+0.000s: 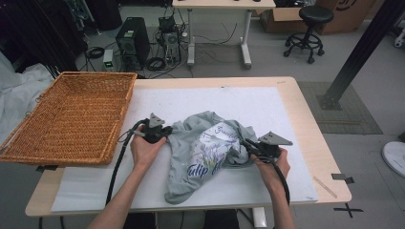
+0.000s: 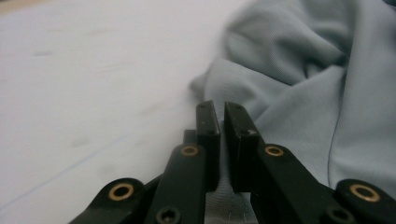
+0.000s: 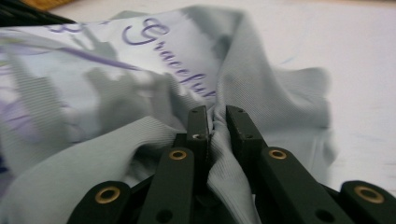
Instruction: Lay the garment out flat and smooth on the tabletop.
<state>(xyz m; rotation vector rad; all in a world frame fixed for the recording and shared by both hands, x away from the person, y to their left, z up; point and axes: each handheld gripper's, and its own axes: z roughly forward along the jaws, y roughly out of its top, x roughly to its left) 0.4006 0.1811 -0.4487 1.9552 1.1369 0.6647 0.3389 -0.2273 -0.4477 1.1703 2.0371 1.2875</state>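
High view: grey shirt (image 1: 207,152) crumpled mid-worktop (image 1: 296,109) on white mat, basket (image 1: 71,117) at left | left gripper (image 1: 160,132) pinches shirt's left edge, jaws nearly together on fabric | right gripper (image 1: 248,145) pinches a fold at shirt's right side

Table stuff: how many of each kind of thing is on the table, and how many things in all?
Grey T-shirt: 1
Wicker basket: 1
Grippers: 2, the left gripper and the right gripper, each shut on the shirt
White mat: 1
Total: 5
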